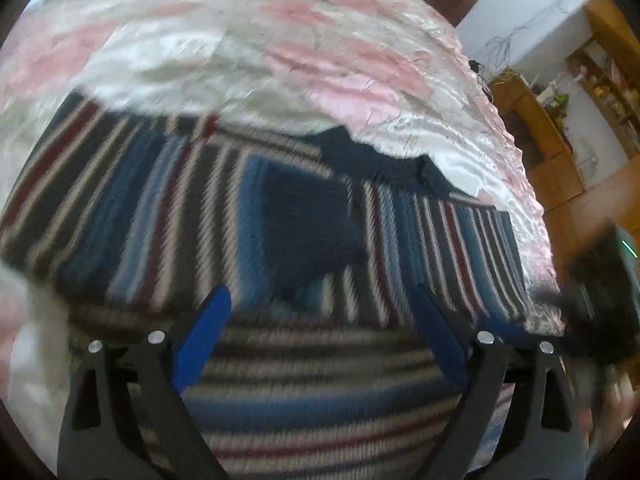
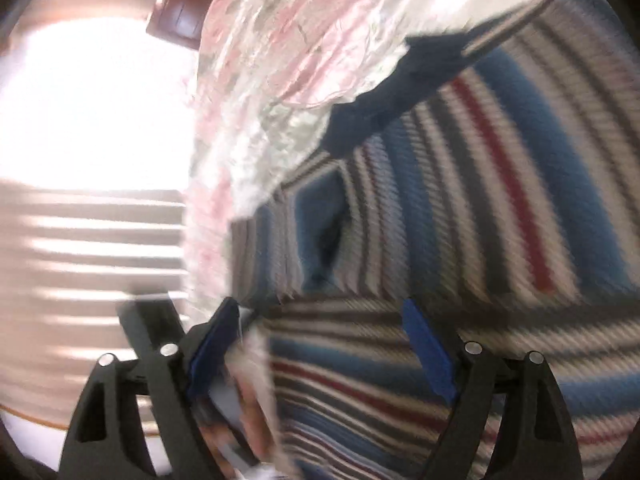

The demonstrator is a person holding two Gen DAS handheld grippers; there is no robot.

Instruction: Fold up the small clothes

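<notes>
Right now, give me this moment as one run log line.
garment: striped knit sweater lying on pink-and-white bedspread, part folded | left gripper: open above it | right gripper: open, at sweater edge | frames blurred

So the striped sweater (image 1: 160,208) lies spread on the bedspread (image 1: 280,40), right under and ahead of the left gripper (image 1: 320,304), filling the space between its wide-apart fingers. Its collar (image 1: 372,160) sits at the far edge, ahead and a bit right. Past the bedspread, far right, there's a wooden shelf unit (image 1: 560,140). The right gripper (image 2: 320,312) hangs over the sweater's edge: bedspread ahead-left, window (image 2: 92,100) further left.
</notes>
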